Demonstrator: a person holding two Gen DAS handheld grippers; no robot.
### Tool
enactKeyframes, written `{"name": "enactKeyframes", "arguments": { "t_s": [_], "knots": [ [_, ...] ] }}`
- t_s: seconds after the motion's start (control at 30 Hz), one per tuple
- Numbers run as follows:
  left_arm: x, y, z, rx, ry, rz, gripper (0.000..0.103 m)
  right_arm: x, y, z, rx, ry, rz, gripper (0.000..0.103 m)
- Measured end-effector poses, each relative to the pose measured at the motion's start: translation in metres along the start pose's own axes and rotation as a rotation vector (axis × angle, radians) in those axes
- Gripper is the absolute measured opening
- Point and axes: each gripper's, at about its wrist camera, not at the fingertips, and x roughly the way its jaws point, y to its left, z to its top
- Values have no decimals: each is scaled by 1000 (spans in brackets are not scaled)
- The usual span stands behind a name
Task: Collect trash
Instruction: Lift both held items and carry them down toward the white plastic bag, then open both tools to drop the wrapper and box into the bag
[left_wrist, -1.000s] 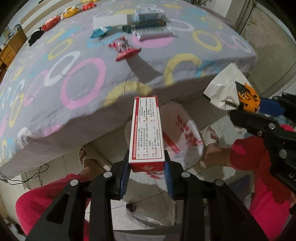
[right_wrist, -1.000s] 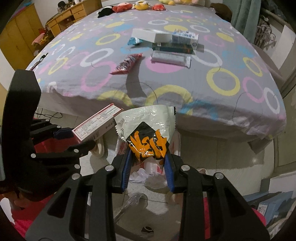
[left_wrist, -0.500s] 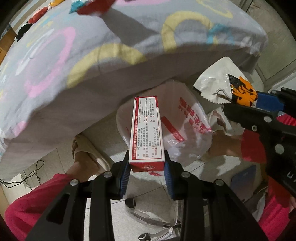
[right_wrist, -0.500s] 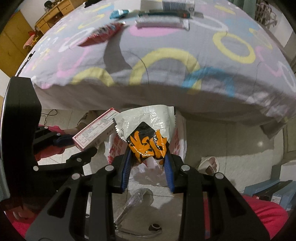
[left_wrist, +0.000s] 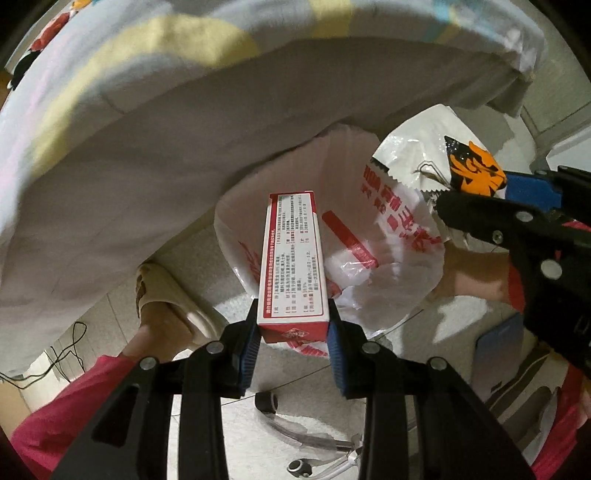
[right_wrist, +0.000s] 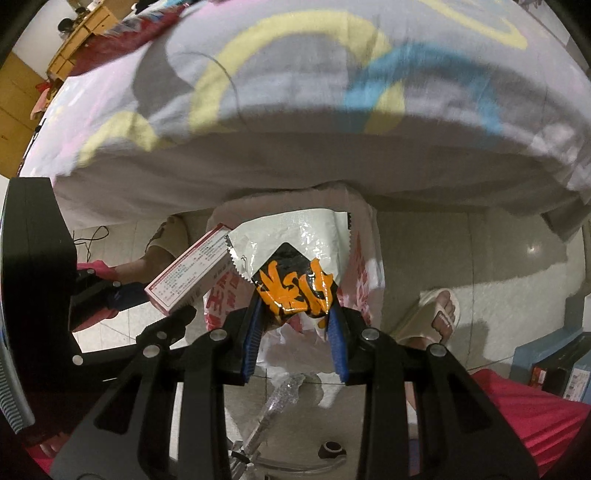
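My left gripper (left_wrist: 293, 325) is shut on a long red-and-white carton (left_wrist: 293, 258) that stands out along its fingers. It hangs over a white plastic bag with red print (left_wrist: 388, 240) on the floor beside the bed. My right gripper (right_wrist: 295, 314) is shut on a white, black and orange snack wrapper (right_wrist: 295, 258), held above the same bag (right_wrist: 364, 284). In the left wrist view the right gripper (left_wrist: 480, 195) and its wrapper (left_wrist: 417, 155) sit at the right. In the right wrist view the carton (right_wrist: 190, 273) shows at the left.
The bed's edge with its ringed grey sheet (left_wrist: 147, 110) hangs over the bag. A person's slippered feet (left_wrist: 162, 295) (right_wrist: 439, 314) and red trouser legs (right_wrist: 535, 417) flank it on the tiled floor. A chair base with a caster (left_wrist: 266, 400) lies below. Boxes (right_wrist: 561, 365) stand at the right.
Both grippers have sunk from bed height toward the bag, each keeping its item. The bed top with its remaining items has slid out of view, and the bag looms larger.
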Motion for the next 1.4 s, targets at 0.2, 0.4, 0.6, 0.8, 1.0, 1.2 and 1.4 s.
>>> {"name": "enactKeyframes", "arguments": {
  "t_s": [0.2, 0.4, 0.6, 0.8, 1.0, 1.2, 1.4],
  "knots": [
    [15, -3, 12, 44, 24, 16, 33, 19, -2, 4, 29, 33, 5, 32],
    [29, -3, 17, 62, 55, 37, 33, 35, -11, 8, 55, 58, 1, 32],
    [48, -5, 19, 63, 97, 31, 33, 53, -6, 12, 60, 94, 6, 32],
    [64, -7, 28, 47, 139, -9, 33, 78, -10, 17, 79, 133, 21, 32],
    [79, -1, 36, 10, 176, -44, 33, 99, -12, 21, 95, 170, 32, 32],
    [88, 0, 43, -6, 194, -56, 33, 114, -14, 23, 109, 195, 34, 32],
    [91, 7, 49, -62, 202, -164, 33, 121, -13, 22, 119, 217, 54, 32]
  ]
}}
